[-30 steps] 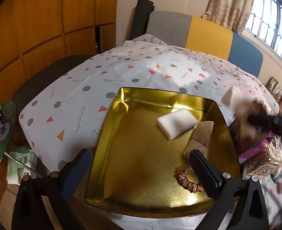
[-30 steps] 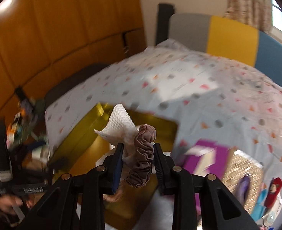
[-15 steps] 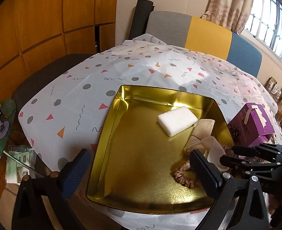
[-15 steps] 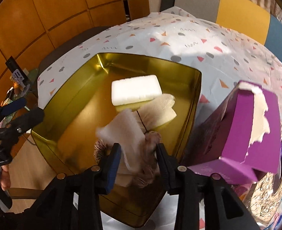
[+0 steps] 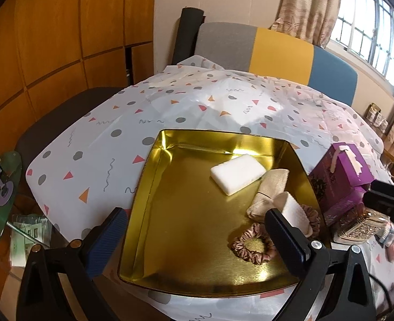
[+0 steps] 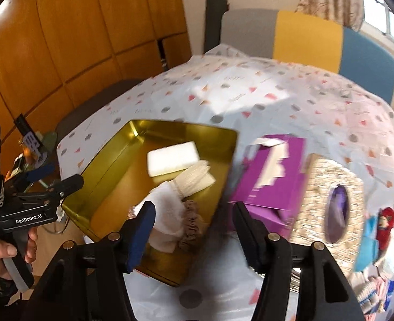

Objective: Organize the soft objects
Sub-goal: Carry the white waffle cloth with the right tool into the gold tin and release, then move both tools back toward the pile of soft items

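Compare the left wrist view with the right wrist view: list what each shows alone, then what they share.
Only the left wrist view shows the pink scrunchie lying on the tray floor. Only the right wrist view shows the sequined box, the red doll and the hand holding the left gripper. Both show the gold tray, white sponge, beige cloth, white foam net, brown scrunchie and purple box.

We see our left claw (image 5: pixel 194 236) spread wide over the gold tray (image 5: pixel 154 187) on the tabletop (image 5: pixel 90 155). Inside lie a white sponge (image 5: pixel 237 173), beige cloth (image 5: pixel 272 190), white mesh piece (image 5: pixel 294 214) and pink scrunchie (image 5: pixel 250 246).
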Tool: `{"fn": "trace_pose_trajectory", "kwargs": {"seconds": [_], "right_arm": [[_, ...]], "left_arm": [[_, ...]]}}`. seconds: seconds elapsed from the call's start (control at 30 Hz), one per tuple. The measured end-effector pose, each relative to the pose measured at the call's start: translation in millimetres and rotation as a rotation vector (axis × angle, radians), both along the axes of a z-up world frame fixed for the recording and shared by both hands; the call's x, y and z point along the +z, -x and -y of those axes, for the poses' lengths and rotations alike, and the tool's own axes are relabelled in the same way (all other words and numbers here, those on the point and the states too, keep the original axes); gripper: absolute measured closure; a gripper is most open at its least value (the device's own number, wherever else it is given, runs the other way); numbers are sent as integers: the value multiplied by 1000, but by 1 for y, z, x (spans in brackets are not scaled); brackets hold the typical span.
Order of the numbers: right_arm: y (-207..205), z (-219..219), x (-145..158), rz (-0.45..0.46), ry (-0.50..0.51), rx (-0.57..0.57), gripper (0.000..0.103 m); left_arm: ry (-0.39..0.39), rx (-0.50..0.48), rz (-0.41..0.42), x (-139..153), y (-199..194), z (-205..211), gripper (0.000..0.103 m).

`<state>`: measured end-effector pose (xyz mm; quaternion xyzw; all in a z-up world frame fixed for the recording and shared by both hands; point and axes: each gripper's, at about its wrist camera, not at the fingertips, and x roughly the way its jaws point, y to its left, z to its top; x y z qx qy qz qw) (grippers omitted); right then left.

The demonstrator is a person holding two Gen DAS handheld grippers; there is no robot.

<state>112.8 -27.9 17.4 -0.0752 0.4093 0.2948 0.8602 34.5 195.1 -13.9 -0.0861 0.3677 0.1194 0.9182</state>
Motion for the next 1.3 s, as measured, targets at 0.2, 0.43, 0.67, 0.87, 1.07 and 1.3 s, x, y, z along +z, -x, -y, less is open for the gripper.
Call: {"fn": "trace_pose_trajectory", "kwargs": {"seconds": [0.2,0.43,0.67,0.87,1.07,1.3], "right_arm": [[5,35,11,42,-18,-82,42],[4,73,12,52,-50,-174,42],[0,115,16,66,-78,-280,42],[-5,158,18,76,-99,-396,42],[-16,205,17,86,-109,-537,42],[-28,260,3,108,-58,-727,42]], "left_arm": [[-34,-32,15,7,2,14,0],[-65,-71,14,10,1,29,0],[-101,-118,17,12,1,47,0],[-117,-158,14,13,0,62,0],[-131,-188,6,13,-3,75,0],[-154,-224,-7,12,-6,91,0]]}}
